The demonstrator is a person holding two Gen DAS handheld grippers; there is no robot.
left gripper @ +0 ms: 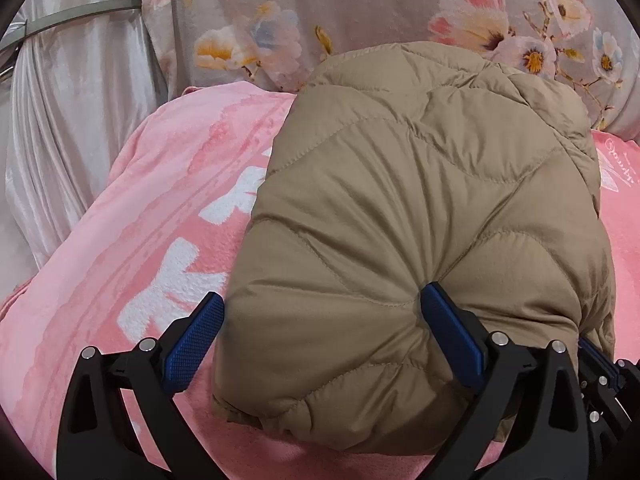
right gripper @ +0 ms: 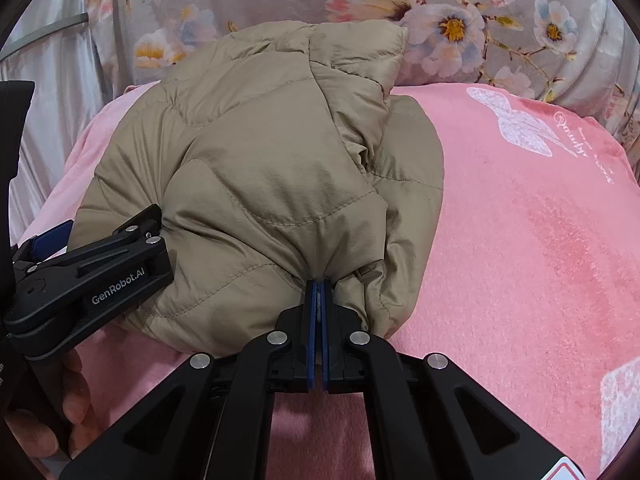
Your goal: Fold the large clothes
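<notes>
A tan quilted puffer jacket [left gripper: 420, 220] lies bunched in a folded mound on a pink blanket [left gripper: 140, 220]. My left gripper [left gripper: 320, 312] is open, its jaws wide around the jacket's near left edge, the right finger [left gripper: 452, 336] pressing into the fabric. In the right wrist view the jacket [right gripper: 260, 160] fills the centre left. My right gripper [right gripper: 319, 292] is shut on a pinch of the jacket's near edge. The left gripper [right gripper: 80, 276] shows at the left, against the jacket's side.
The pink blanket [right gripper: 520, 240] covers the bed, with white printed motifs. A grey floral quilt [left gripper: 360, 8] lies heaped behind the jacket. A shiny pale curtain [left gripper: 72, 120] hangs at the far left.
</notes>
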